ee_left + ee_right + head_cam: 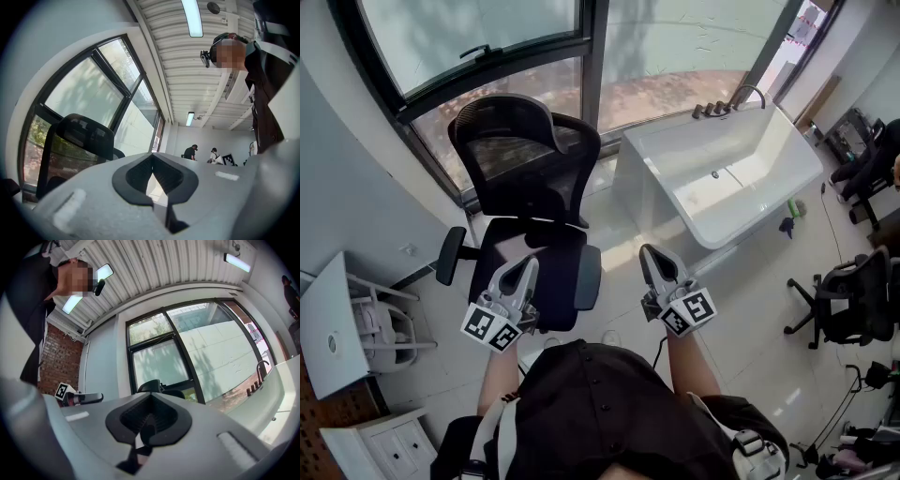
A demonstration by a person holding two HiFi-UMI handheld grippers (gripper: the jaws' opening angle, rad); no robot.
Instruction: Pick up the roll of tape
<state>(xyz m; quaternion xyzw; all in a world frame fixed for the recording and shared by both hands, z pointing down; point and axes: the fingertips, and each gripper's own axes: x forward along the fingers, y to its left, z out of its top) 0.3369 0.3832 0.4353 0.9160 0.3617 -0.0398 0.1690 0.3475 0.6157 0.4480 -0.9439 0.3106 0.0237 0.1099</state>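
No roll of tape shows in any view. My left gripper [528, 265] and right gripper [649, 251] are held side by side in front of my body, both pointing forward and slightly up. Each is shut with nothing between its jaws. The left gripper [152, 173] faces a black mesh office chair [79, 136] and the window. Past the right gripper [149, 420] I see the same chair [154, 386], the window, and the left gripper's marker cube [62, 391] off to the left.
The black office chair [530, 169] stands right in front of me by the tall windows. A white bathtub [741, 178] with a tap [748, 92] sits to its right. White cabinets [328, 328] are at my left, more office chairs [848, 300] at the right.
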